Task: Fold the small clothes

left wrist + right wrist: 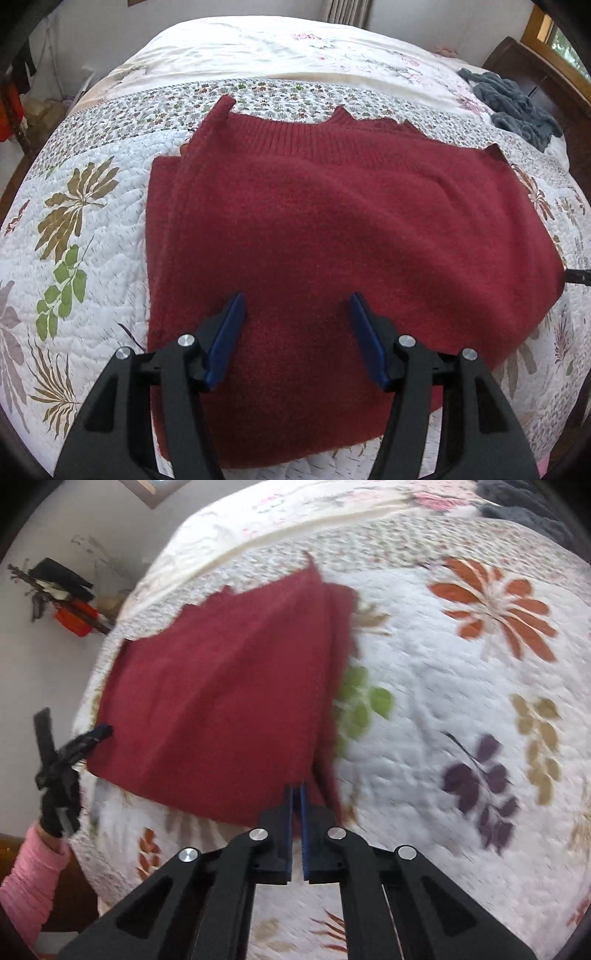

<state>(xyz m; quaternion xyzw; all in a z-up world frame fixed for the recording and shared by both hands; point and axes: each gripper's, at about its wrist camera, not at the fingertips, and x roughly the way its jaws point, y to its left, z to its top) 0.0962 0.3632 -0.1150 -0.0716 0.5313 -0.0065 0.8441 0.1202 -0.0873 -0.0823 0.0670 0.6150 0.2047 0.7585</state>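
A dark red knitted sweater [332, 229] lies spread on a floral quilt [92, 229], its ribbed band on the far side. My left gripper [297, 299] hovers open over the sweater's near part, with nothing between its blue pads. In the right wrist view, my right gripper [297, 790] is shut on the right edge of the sweater [221, 701], where the cloth rises in a blurred ridge. A black-gloved hand with a pink sleeve [33, 871] holds the left gripper [99, 734] at the sweater's other edge. The right gripper [578, 275] shows only as a dark tip in the left wrist view.
A grey-blue knitted cloth [517, 103] lies bunched at the far right of the bed. Dark wooden furniture [535, 62] and a window stand behind it. Clutter [74, 602] sits on the floor past the bed's left edge. Bare quilt [461, 701] spreads right of the sweater.
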